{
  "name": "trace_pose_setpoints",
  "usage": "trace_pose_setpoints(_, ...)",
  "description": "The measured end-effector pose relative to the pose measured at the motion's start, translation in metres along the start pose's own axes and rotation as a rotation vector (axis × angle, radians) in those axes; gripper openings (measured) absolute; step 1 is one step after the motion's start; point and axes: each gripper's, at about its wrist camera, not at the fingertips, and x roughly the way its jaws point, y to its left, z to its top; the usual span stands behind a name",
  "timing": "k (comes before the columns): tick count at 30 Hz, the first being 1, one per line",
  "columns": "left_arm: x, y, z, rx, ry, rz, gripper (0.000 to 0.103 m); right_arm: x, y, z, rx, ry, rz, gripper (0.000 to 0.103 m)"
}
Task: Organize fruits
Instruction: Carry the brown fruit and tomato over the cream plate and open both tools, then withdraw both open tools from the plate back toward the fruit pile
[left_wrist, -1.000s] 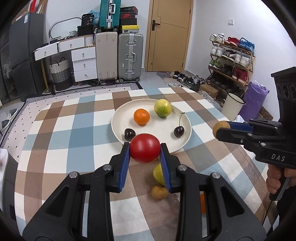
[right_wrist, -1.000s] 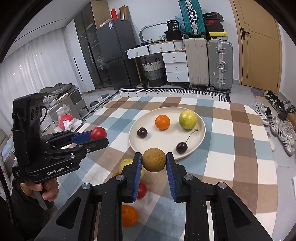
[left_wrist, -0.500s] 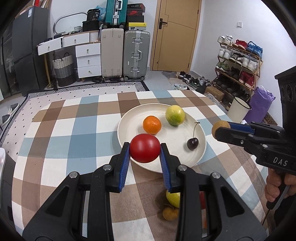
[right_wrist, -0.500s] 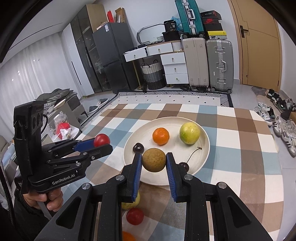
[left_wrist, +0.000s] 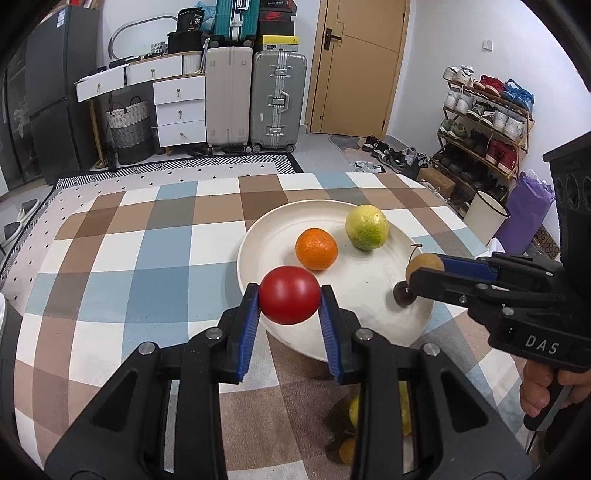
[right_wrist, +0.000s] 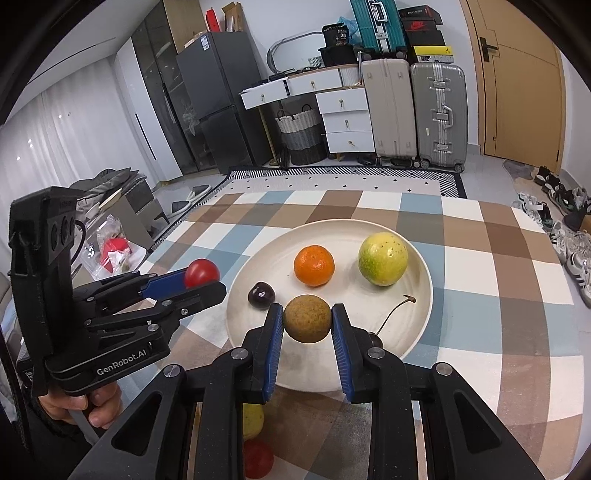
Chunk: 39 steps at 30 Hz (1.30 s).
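Both grippers loaded over the plate (left_wrist: 255, 236)
Left gripper (left_wrist: 289, 308) clamps a tomato (left_wrist: 289, 300); right gripper (right_wrist: 307, 325) clamps a brown fruit (right_wrist: 307, 324) (jaws tight on both).

The left gripper (left_wrist: 289, 301) points forward and downward, its blue pads (left_wrist: 246, 328) clamped against a red tomato (left_wrist: 289, 300) held between them. The right gripper (right_wrist: 307, 324) sits beside it at the same tilt, its pads (right_wrist: 272, 350) pressed on a brown round fruit (right_wrist: 307, 323). A hand (right_wrist: 79, 404) wraps the left gripper's handle; another hand (left_wrist: 546, 389) grasps the right gripper's handle.
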Motion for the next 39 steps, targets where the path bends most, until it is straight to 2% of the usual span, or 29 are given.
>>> trace_pose_setpoints(10,0.023,-0.009,0.003,0.021,0.026,-0.001,0.029,0.02,-0.01,0.0,0.021,0.029,-0.023,0.027)
trace_pose_setpoints(21,0.042,-0.022,0.006,0.061,0.059,-0.006,0.029,0.025,-0.018,0.004,0.041,0.029,-0.041,0.027)
trace_pose_setpoints(24,0.035,-0.024,0.006,0.081,0.043,-0.006,0.03,0.02,-0.017,0.003,0.029,0.015,-0.055,0.034)
trace_pose_setpoints(26,0.029,-0.024,0.006,0.089,0.039,0.002,0.039,0.013,-0.017,0.002,0.026,0.0,-0.063,0.043)
trace_pose_setpoints(27,0.024,-0.023,0.006,0.091,0.033,0.009,0.05,0.008,-0.017,0.001,0.028,-0.012,-0.066,0.048)
trace_pose_setpoints(28,0.019,-0.021,0.005,0.09,0.026,0.017,0.066,0.004,-0.016,0.0,0.028,-0.017,-0.067,0.049)
trace_pose_setpoints(29,0.013,-0.02,0.003,0.087,0.015,0.027,0.074,-0.001,-0.016,-0.001,0.027,-0.022,-0.069,0.054)
trace_pose_setpoints(30,0.006,-0.018,0.001,0.082,-0.004,0.037,0.086,-0.006,-0.015,-0.004,0.028,-0.027,-0.071,0.065)
trace_pose_setpoints(31,-0.002,-0.016,-0.001,0.077,-0.024,0.041,0.088,-0.011,-0.015,-0.006,0.032,-0.034,-0.071,0.073)
trace_pose_setpoints(32,-0.008,-0.014,-0.004,0.072,-0.034,0.043,0.088,-0.016,-0.015,-0.008,0.038,-0.043,-0.072,0.086)
trace_pose_setpoints(36,-0.035,-0.005,-0.015,0.042,-0.063,0.063,0.102,-0.04,-0.016,-0.018,0.078,-0.082,-0.075,0.101)
trace_pose_setpoints(39,-0.054,-0.003,-0.026,0.042,-0.085,0.062,0.102,-0.055,-0.017,-0.025,0.104,-0.107,-0.087,0.102)
